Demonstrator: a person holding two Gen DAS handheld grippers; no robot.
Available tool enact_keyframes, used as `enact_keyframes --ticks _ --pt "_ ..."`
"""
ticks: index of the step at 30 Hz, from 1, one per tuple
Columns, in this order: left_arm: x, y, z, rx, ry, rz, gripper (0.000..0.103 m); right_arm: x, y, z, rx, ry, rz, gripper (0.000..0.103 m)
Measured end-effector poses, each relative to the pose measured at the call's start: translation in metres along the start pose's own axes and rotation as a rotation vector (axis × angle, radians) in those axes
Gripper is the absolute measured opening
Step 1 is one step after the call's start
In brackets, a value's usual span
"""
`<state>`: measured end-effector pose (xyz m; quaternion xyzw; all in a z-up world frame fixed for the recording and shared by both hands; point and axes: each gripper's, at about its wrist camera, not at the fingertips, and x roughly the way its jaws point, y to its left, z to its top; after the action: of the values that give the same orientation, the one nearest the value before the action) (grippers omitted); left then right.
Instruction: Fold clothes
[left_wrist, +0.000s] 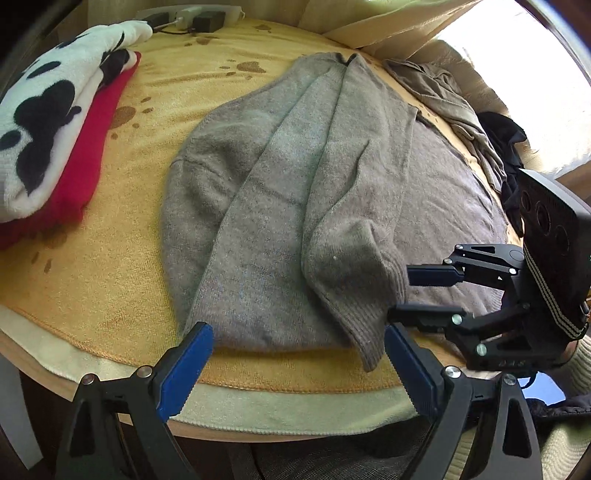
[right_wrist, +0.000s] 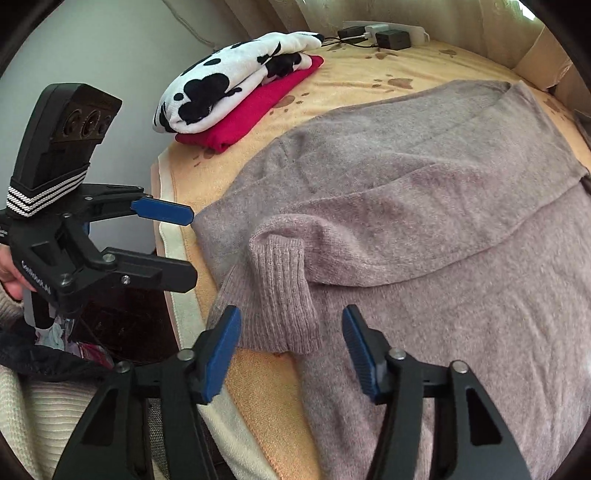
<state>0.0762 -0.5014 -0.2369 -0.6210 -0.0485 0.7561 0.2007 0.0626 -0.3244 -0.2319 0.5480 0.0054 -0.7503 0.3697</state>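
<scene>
A round wooden table (left_wrist: 33, 363) carries a yellow terry towel with brown paw prints (left_wrist: 110, 229). Behind it hang pale beige curtains (right_wrist: 443, 14) — a bright window (left_wrist: 517, 62) glares at one side — and a plain grey-white wall (right_wrist: 110, 48) stands opposite.

The sweater (left_wrist: 280, 206) is grey-brown, the towel (left_wrist: 122, 229) yellow with brown spots, one folded garment (left_wrist: 77, 162) red, another (left_wrist: 48, 107) white with black blotches.
</scene>
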Motion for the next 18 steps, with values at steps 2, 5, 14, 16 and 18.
enact_keyframes --ticks 2,5,14,16,18 --pt "0.0 0.006 -0.006 -0.015 0.005 -0.02 0.095 0.004 0.004 0.0 -0.006 0.015 0.013 0.01" --pt "-0.008 0.007 -0.012 -0.015 -0.022 -0.135 0.095 0.008 0.006 -0.001 0.042 0.03 0.081 0.01" --pt "-0.028 0.01 -0.028 -0.033 -0.088 -0.457 0.095 -0.022 -0.025 0.01 0.357 -0.125 0.421 0.01" --pt "-0.026 0.008 -0.026 -0.064 -0.099 -0.437 0.095 -0.028 -0.029 0.015 0.405 -0.151 0.463 0.01" --pt "-0.026 0.006 -0.024 -0.078 -0.112 -0.436 0.095 -0.031 -0.028 0.02 0.424 -0.163 0.49 0.01"
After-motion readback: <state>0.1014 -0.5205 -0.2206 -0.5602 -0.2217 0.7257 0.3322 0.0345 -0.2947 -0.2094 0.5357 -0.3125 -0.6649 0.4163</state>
